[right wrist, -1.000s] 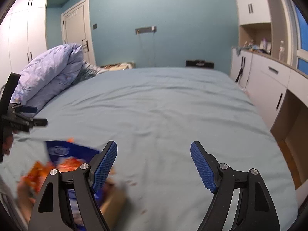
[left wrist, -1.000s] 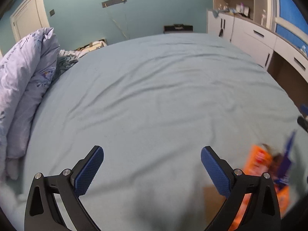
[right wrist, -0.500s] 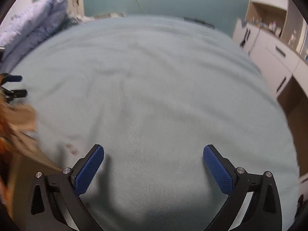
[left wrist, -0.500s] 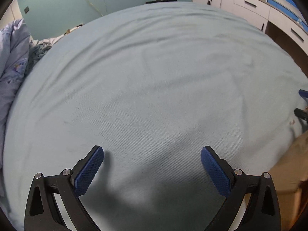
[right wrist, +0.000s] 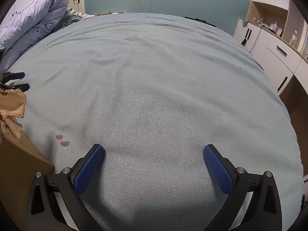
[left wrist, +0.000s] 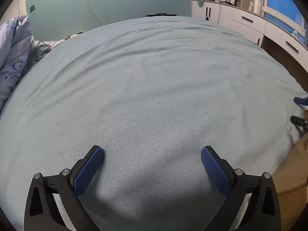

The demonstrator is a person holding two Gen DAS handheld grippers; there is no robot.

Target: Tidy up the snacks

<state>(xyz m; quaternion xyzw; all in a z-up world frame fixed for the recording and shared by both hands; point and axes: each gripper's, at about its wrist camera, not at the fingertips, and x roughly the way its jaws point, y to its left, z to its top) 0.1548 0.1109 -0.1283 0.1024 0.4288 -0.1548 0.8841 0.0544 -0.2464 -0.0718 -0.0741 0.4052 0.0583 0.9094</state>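
Blue-padded jaws of the left gripper (left wrist: 152, 158) and the right gripper (right wrist: 154, 158) both stand wide apart, released and grasping nothing, each angled down over the pale bed sheet (left wrist: 154, 88). Between the two grippers stands a brown cardboard box: at the right edge of the left wrist view (left wrist: 292, 165) and at the left edge of the right wrist view (right wrist: 17, 154), with a torn flap at its top. No snack shows in either view; any packets are presumably inside the box or out of frame, which cannot be told. Two small reddish stains (right wrist: 62, 140) mark the sheet just beside the box. A bunched quilt (right wrist: 36, 17) lies at the far left of the bed. Judged step: turning back to the box for a packet. To do it well, swing one gripper toward the box opening, keep the jaws wide until a packet's edge sits between the pads, and avoid snagging the torn flap.
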